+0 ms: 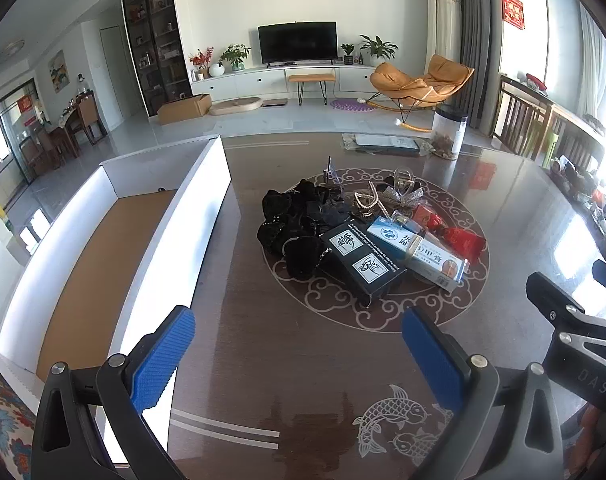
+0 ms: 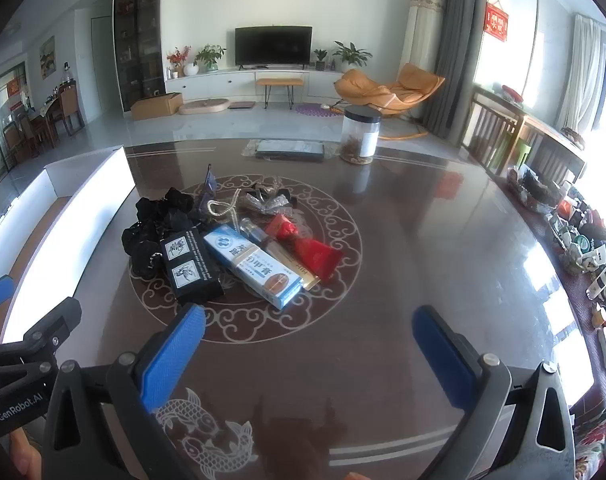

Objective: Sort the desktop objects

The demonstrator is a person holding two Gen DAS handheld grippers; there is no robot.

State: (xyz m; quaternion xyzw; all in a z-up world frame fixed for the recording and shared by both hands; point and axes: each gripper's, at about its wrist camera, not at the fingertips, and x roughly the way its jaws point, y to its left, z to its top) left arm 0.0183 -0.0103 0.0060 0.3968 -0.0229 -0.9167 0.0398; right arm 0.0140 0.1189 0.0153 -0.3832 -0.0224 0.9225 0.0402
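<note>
We look down over a glossy dark-brown table [image 1: 303,360] with pale inlaid scrollwork and a pair of fish near our edge; its sheen throws back window glare that washes out the right side, where a cluttered row of small items is too bright and warped to name. Along the left edge stands a long open box [image 1: 115,240] — white walls, flat brown cardboard floor — whose near end is cut off behind our left gripper [image 1: 299,354], and it looks empty as far as we can see in. The pile to sort sits at the centre of the round inlay, well apart from both tools: a heap of crumpled black fabric [image 1: 295,224], soft and lumpy, its pieces impossible to count; a matt black carton [image 1: 363,262] with two white picture panels, one end half under the fabric; a long blue-and-white carton [image 2: 253,266] lying across it; a shiny red pouch [image 2: 315,254], partly covered; a slim gold-tipped tube [image 2: 291,258]; and behind them a pearl-beaded clip [image 1: 365,200] and a glittery bow [image 1: 403,196], tangled and hard to separate. Our right gripper [image 2: 309,350] and the left one both hover above bare tabletop, ribbed blue pads spread wide, with nothing between them.
</note>
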